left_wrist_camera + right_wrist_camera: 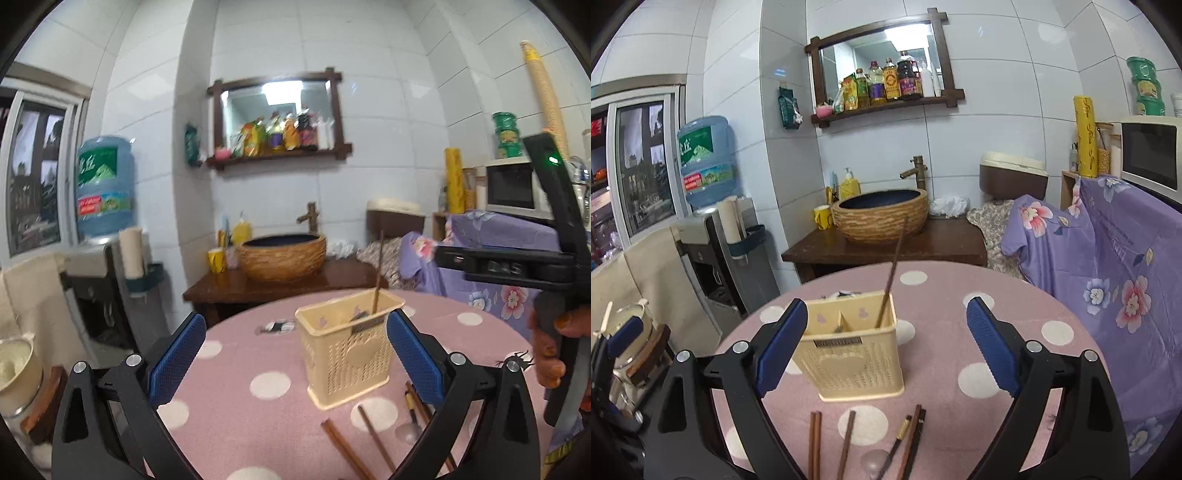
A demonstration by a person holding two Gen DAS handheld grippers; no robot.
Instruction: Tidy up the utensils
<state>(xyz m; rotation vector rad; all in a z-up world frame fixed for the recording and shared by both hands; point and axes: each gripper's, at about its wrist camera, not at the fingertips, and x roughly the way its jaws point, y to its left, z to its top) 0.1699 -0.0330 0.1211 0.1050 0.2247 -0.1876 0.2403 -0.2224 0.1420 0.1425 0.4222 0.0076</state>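
Observation:
A beige perforated utensil holder stands on the round pink dotted table. One brown chopstick stands upright in its right compartment. My left gripper is open, and the holder stands beyond its blue pads, untouched. My right gripper is also open, with nothing pressed between its pads. Several loose chopsticks and a spoon lie on the cloth in front of the holder. A hand holds the other gripper's black handle at the right.
Beyond the table's far edge stands a dark wooden counter with a woven basin. A water dispenser is at the left, and a purple floral cloth drapes the right side. A microwave sits behind it.

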